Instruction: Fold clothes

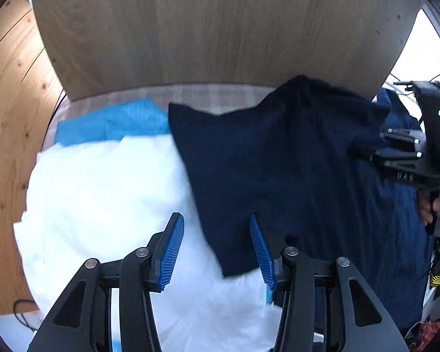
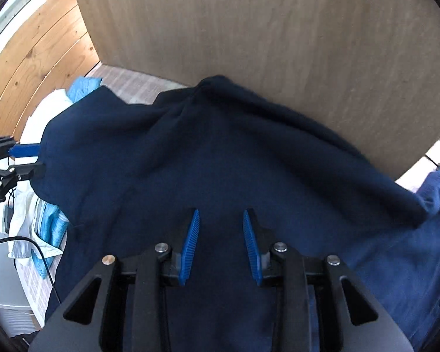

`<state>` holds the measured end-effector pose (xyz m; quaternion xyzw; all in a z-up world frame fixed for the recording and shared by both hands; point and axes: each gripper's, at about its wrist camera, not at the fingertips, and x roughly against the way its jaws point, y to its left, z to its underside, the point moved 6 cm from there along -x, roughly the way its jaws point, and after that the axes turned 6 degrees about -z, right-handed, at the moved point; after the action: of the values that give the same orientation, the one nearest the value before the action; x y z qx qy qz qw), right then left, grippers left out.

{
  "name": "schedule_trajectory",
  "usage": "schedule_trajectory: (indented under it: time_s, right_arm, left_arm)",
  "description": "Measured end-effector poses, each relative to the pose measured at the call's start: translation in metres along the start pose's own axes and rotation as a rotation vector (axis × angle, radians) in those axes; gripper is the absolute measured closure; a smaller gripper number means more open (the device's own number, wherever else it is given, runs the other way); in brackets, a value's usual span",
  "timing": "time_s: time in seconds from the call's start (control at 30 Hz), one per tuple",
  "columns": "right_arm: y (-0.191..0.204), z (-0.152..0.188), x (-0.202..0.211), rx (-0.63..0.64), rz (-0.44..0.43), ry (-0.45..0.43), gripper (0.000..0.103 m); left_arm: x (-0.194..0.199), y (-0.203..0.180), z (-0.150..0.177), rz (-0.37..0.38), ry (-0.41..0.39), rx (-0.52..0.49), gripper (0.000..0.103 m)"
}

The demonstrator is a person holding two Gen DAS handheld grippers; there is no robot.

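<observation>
Against the wooden headboard (image 1: 220, 29) the navy garment (image 2: 220, 161) is spread on the bed, its long axis running from the left gripper (image 1: 217, 246) to the nearer right gripper (image 2: 221, 243), both jaws parted and empty.

Bed (image 1: 190, 92) with a pale checked cover, set against a wood-grain headboard (image 1: 220, 23). Lying on it: a navy garment (image 1: 278, 161) spread wide and bunched up at the headboard, a white garment (image 1: 102, 193) beside it, and a light blue cloth (image 1: 117, 123) near the headboard.
</observation>
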<state>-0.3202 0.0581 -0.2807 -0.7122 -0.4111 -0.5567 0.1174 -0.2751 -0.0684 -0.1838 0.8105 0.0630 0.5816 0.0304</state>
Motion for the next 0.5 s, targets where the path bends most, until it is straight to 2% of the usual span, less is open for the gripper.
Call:
schedule_trajectory:
  time_s: [0.03,0.1,0.13,0.27,0.3,0.37,0.43,0.5]
  right_arm:
    - [0.002,0.001,0.002,-0.003,0.0,0.0,0.072]
    - [0.0,0.002,0.004,-0.014,0.003,-0.003,0.072]
    - [-0.002,0.002,0.005,-0.021,0.004,-0.005,0.072]
    - [-0.016,-0.002,0.007,-0.071,0.013,-0.024,0.072]
    - [-0.02,-0.003,0.01,-0.086,0.006,-0.028,0.072]
    - [-0.025,-0.004,0.016,-0.111,-0.004,-0.043,0.072]
    - [-0.031,-0.004,0.023,-0.132,-0.013,-0.059,0.072]
    - [-0.036,-0.005,0.031,-0.15,-0.02,-0.075,0.072]
  left_arm:
    - [0.003,-0.003,-0.003,0.01,-0.022,-0.004,0.068]
    - [0.004,-0.008,-0.006,0.012,-0.049,-0.023,0.093]
    - [0.007,-0.011,-0.009,0.037,-0.065,-0.028,0.099]
    - [0.036,-0.039,-0.023,0.175,-0.15,-0.065,0.099]
    - [0.045,-0.053,-0.027,0.208,-0.179,-0.094,0.099]
    - [0.06,-0.095,-0.029,0.33,-0.221,-0.163,0.098]
    - [0.048,-0.133,-0.016,0.351,-0.183,-0.269,0.092]
    - [0.036,-0.17,-0.003,0.369,-0.144,-0.376,0.092]
